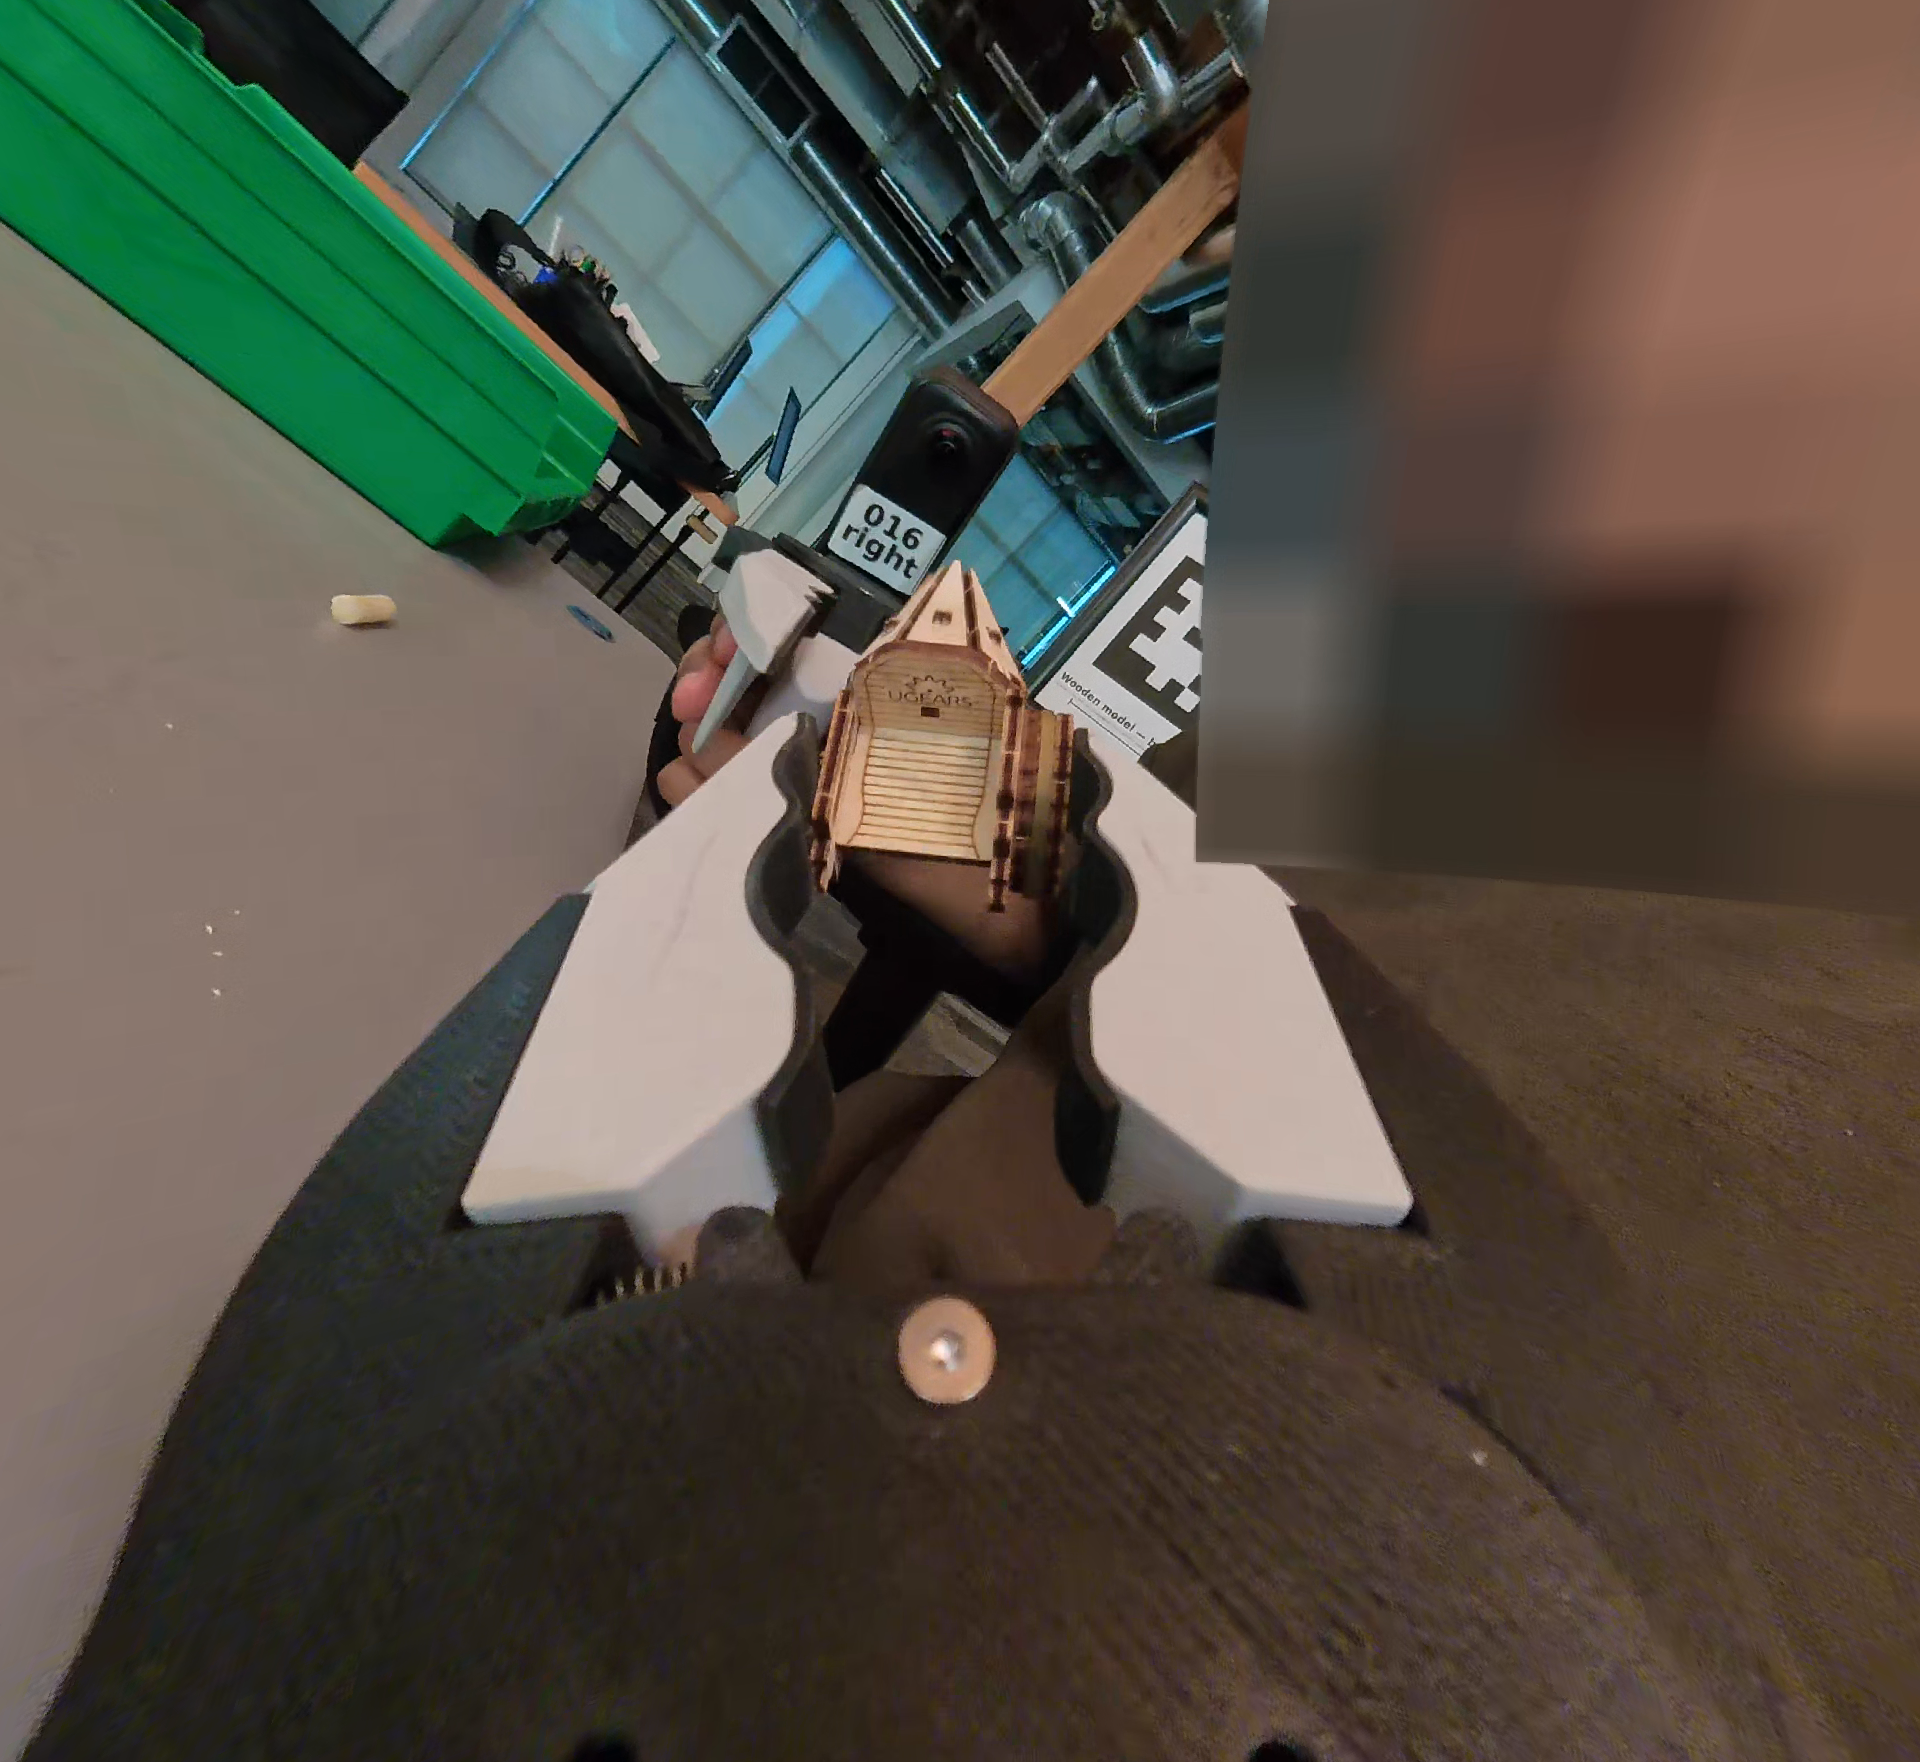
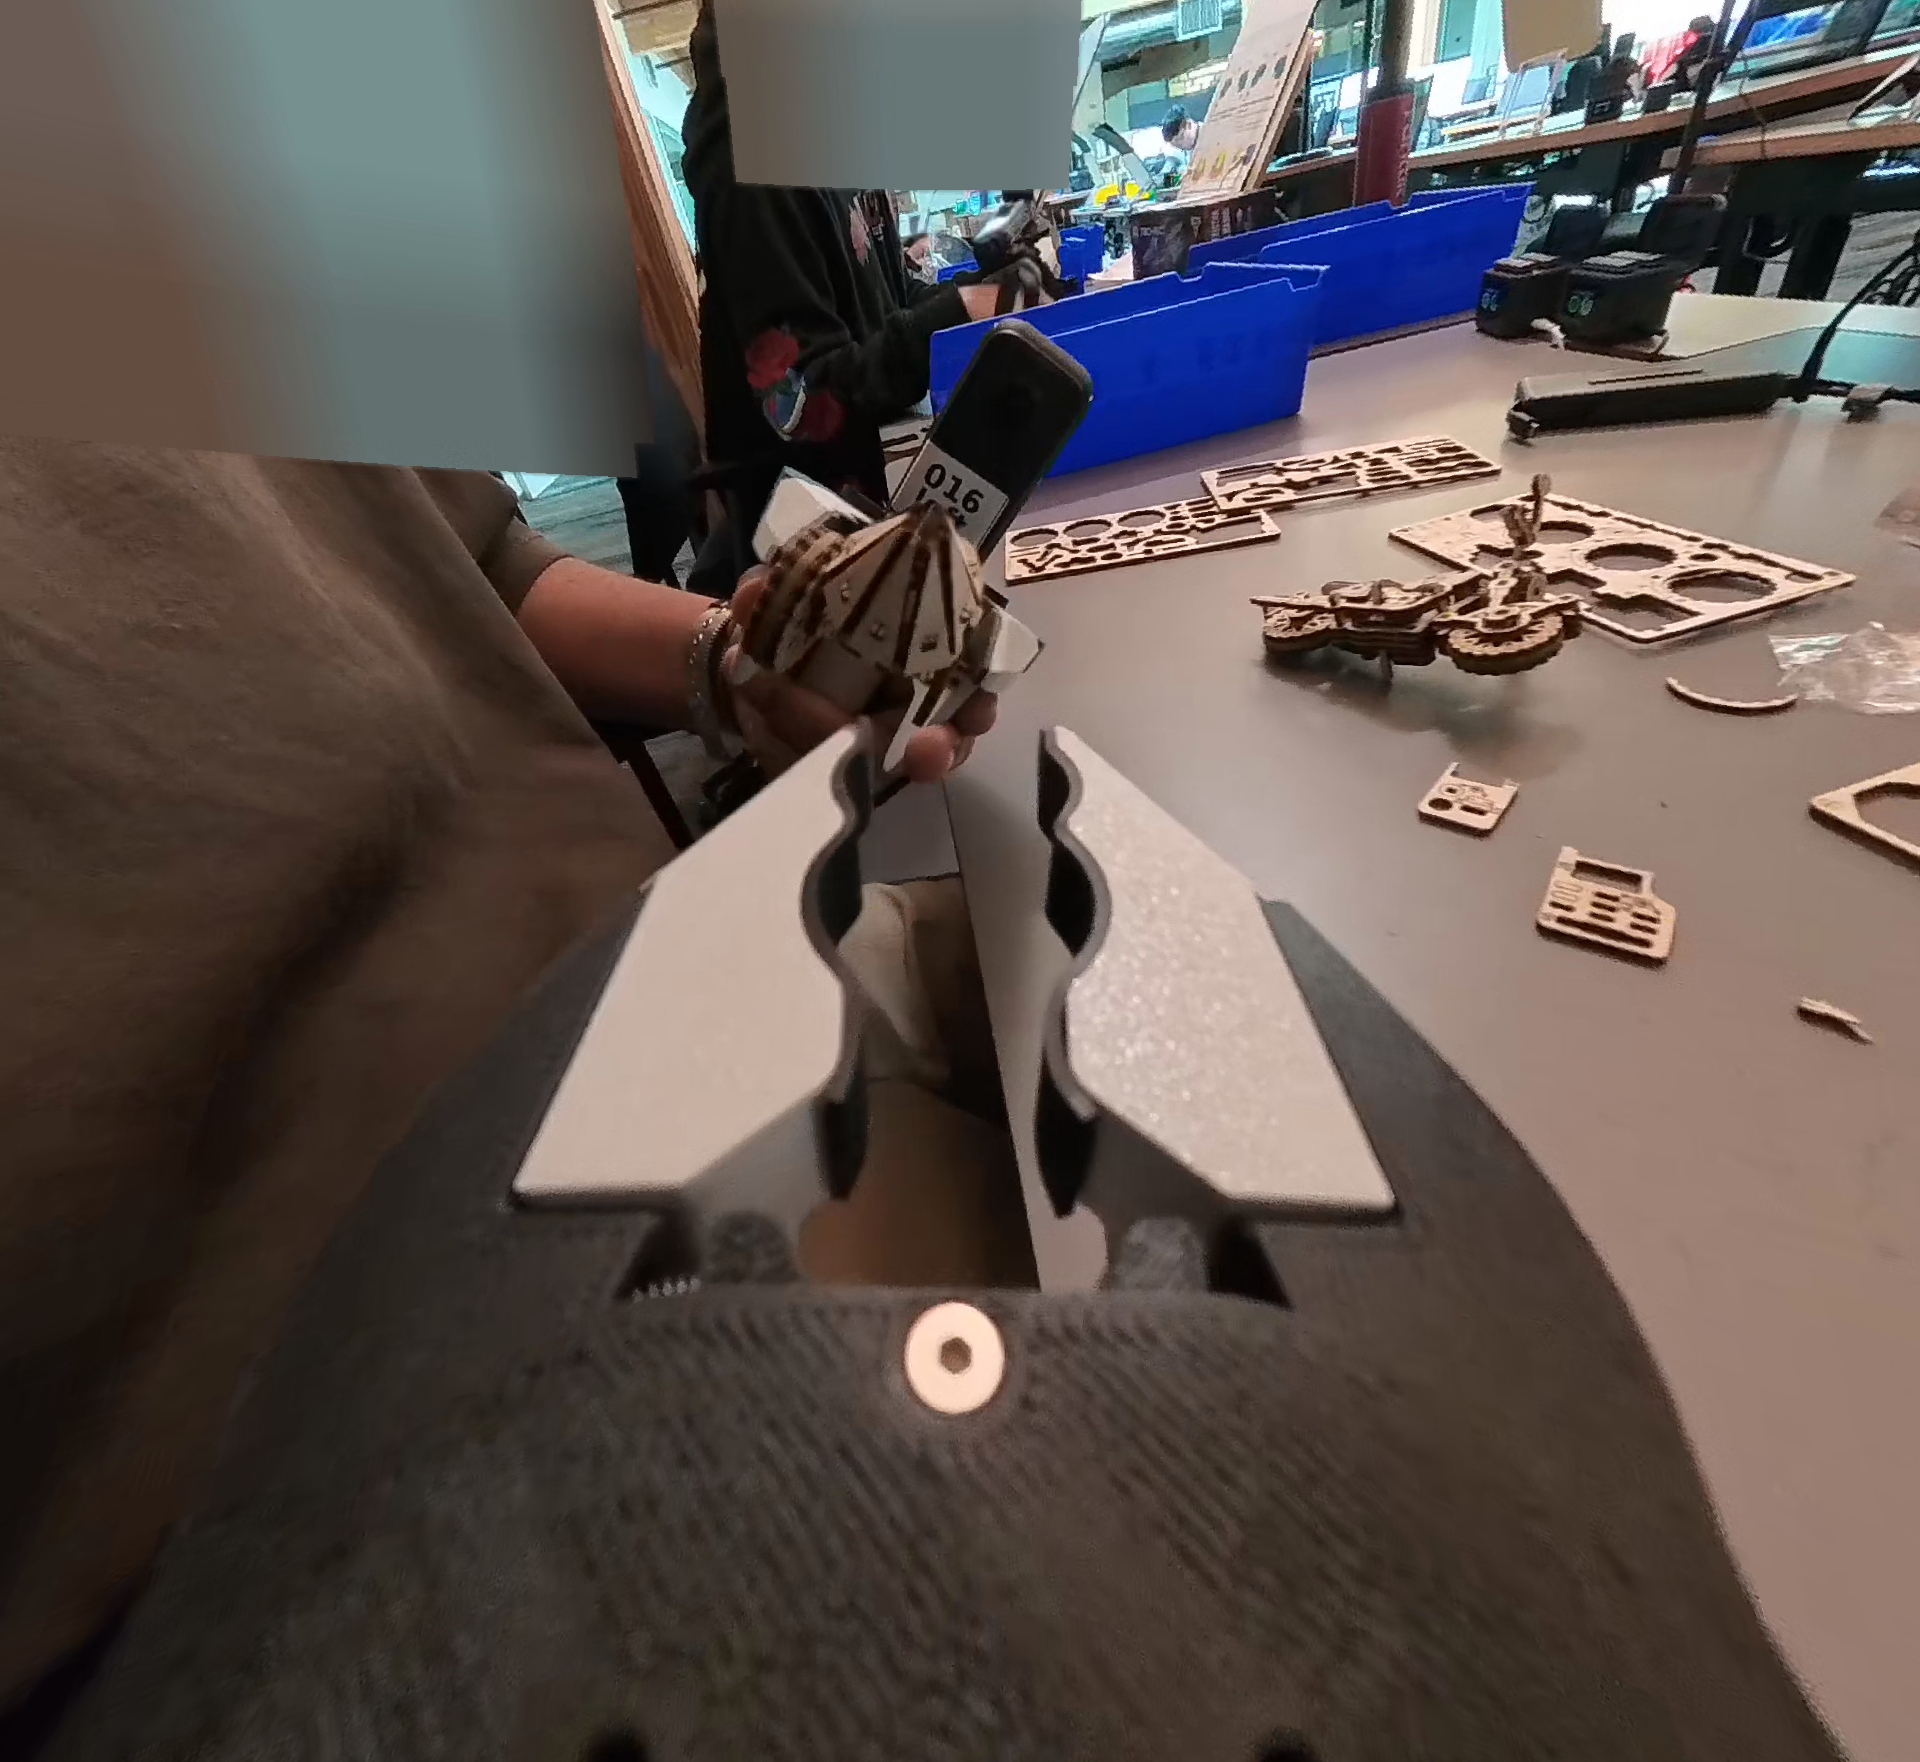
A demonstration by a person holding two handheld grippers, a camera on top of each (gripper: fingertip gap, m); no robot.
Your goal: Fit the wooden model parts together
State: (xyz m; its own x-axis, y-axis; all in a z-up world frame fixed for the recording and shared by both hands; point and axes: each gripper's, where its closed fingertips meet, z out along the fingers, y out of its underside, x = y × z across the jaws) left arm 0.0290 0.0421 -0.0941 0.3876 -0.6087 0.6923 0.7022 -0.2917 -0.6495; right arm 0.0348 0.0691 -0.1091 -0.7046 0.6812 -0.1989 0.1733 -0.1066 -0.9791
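Observation:
My left gripper (image 1: pixel 940 741) is shut on a small wooden model assembly (image 1: pixel 914 787) with a slatted face and a pointed top, held up off the table at its fingertips. The same assembly (image 2: pixel 883 600) shows in the right wrist view, gripped by the left gripper's fingers (image 2: pixel 1003 652) in front of the person's torso. My right gripper (image 2: pixel 956 741) is open and empty, a short way below and right of the assembly, apart from it. Its fingers (image 1: pixel 769 632) show behind the assembly in the left wrist view.
On the grey table (image 2: pixel 1351 1089) lie a wooden motorcycle model (image 2: pixel 1423 621), several punched wooden sheets (image 2: pixel 1621 559), two small flat parts (image 2: pixel 1605 902) and a plastic bag (image 2: pixel 1860 663). Blue bins (image 2: pixel 1122 372) stand behind. A green bin (image 1: pixel 260 258) and a small pale peg (image 1: pixel 364 609) are on the left. My left and right fingertips are right by each other.

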